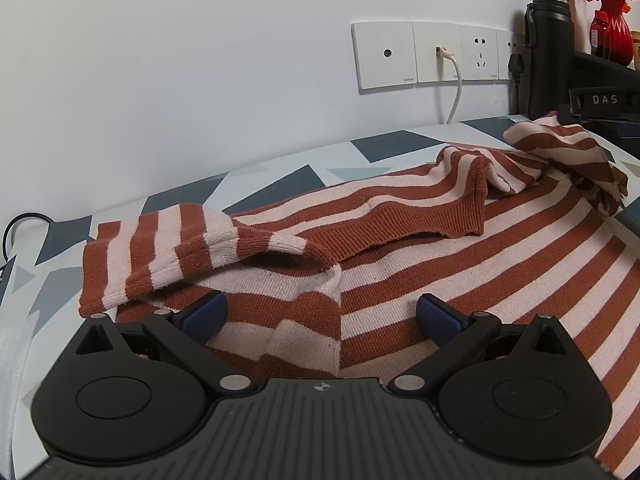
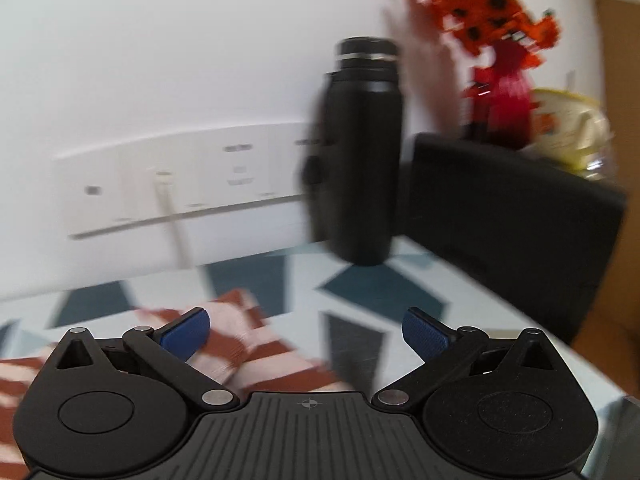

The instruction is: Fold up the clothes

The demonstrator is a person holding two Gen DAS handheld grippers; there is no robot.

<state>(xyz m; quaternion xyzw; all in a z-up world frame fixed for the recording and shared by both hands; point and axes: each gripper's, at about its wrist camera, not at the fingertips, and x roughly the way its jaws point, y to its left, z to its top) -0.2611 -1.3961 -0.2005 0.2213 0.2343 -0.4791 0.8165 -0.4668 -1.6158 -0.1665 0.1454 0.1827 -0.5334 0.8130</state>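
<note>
Domestic room, lived-in home setting. Evidence: table under a geometric blue-grey and white cloth (image 1: 280, 168), set against a plain white wall ahead of the tongs. Row of white wall sockets (image 1: 436, 54) ahead, one with a white cable (image 1: 456, 96) plugged in. Black insulated bottle (image 2: 360, 152) ahead and to the right. Red vase of orange artificial flowers (image 2: 508, 92) further right, standing on a black box (image 2: 512, 208).

Even, soft indoor light, moderately bright, with no glare. The left wrist view is sharp; a faint shadow lies under the sweater (image 1: 400, 240) fold ahead of the jaws. The right wrist view is motion-blurred beyond the jaws, smearing the bottle (image 2: 362, 152) and flowers (image 2: 480, 0). Fisheye bending darkens the corners.
</note>
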